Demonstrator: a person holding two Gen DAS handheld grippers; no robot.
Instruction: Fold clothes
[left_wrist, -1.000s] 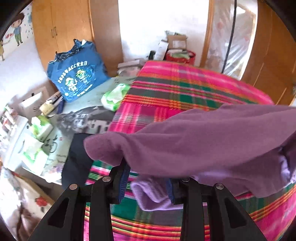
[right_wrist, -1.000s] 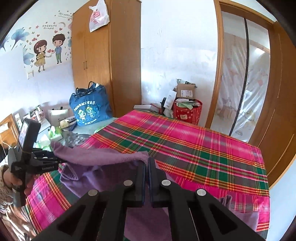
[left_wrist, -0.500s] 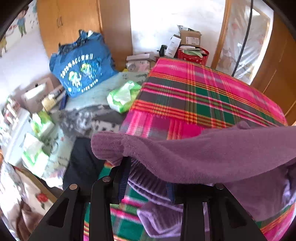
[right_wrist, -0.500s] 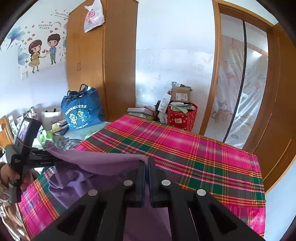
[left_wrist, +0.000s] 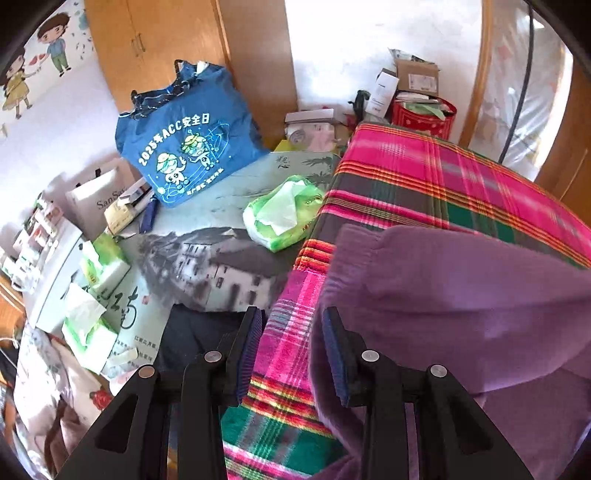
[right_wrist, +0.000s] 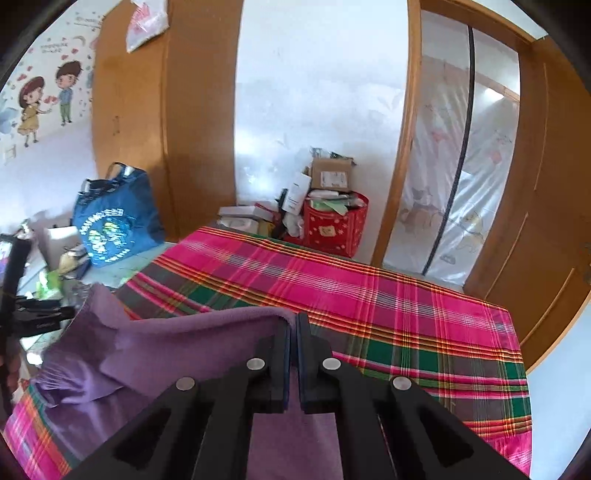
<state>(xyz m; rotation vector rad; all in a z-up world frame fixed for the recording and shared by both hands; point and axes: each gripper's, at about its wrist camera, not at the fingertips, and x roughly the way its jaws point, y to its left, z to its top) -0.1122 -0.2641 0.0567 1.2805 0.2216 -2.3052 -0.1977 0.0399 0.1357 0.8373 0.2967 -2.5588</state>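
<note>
The purple fleece garment (left_wrist: 461, 295) lies bunched on the plaid-covered table (right_wrist: 369, 288), one ribbed cuff or hem end (left_wrist: 354, 243) flopped toward the table's left edge and a layer already doubled over the rest, so a first fold looks begun but not settled. In the right wrist view the same garment (right_wrist: 177, 343) rises in a ridge to the right gripper (right_wrist: 291, 332), whose jaws are clenched on its upper edge and hold that edge above the cloth. The left gripper (left_wrist: 291, 343) has its jaws released and spread, nothing between them; the garment's folded side sits just beside, perhaps touching, its right finger. Judging by this, the fold is partway: the lifted edge has yet to be laid down and the pile squared and smoothed. Beyond the plaid cloth, a green tissue pack (left_wrist: 284, 214), a blue tote bag (left_wrist: 184, 136) and a dark folded cloth (left_wrist: 195, 332) crowd the left side.
</note>
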